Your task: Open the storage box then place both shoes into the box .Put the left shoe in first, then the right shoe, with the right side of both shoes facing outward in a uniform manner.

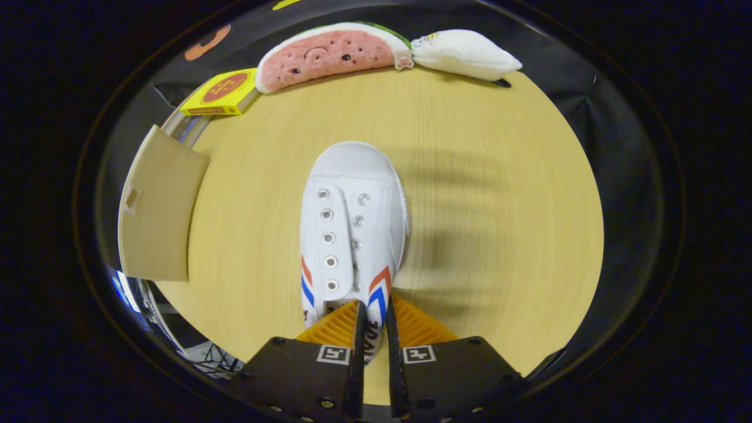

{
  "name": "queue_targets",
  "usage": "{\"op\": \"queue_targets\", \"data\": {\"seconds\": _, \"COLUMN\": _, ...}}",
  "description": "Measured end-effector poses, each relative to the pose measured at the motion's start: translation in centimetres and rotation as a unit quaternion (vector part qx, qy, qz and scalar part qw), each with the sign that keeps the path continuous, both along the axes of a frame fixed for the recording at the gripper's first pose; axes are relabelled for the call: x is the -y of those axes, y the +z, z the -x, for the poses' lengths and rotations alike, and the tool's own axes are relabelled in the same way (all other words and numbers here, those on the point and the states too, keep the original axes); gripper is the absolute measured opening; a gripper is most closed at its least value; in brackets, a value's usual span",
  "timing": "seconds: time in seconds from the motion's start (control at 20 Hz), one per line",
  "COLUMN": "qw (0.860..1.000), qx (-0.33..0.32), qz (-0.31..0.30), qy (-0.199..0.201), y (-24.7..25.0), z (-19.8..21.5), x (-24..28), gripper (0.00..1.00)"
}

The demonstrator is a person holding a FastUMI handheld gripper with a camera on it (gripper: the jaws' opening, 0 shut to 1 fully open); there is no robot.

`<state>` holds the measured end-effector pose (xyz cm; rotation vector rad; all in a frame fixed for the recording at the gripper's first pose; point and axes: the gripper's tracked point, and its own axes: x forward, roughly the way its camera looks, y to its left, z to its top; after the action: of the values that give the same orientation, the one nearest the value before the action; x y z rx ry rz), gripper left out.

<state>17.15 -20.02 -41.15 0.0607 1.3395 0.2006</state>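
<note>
A white canvas shoe with red and blue side stripes and no laces hangs over the wooden table, toe pointing away from me. My gripper is shut on the shoe's right collar wall near the heel, one finger inside the opening and one outside. The storage box stands open to the left of the shoe; its beige lid is swung out over the table and the clear body shows behind it.
Along the table's far edge lie a watermelon-slice plush, a white plush and a yellow carton. Bare tabletop stretches to the right of the shoe.
</note>
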Motion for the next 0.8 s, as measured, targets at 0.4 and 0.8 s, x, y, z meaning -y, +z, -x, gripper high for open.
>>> {"op": "queue_targets", "data": {"seconds": 0.4, "qw": 0.986, "qx": -0.019, "qz": -0.143, "qy": -0.080, "y": 0.8, "z": 0.5, "x": -0.2, "gripper": 0.00}}
{"op": "queue_targets", "data": {"seconds": 0.8, "qw": 0.981, "qx": 0.028, "qz": -0.169, "qy": -0.097, "y": 7.5, "z": 2.7, "x": -1.9, "gripper": 0.00}}
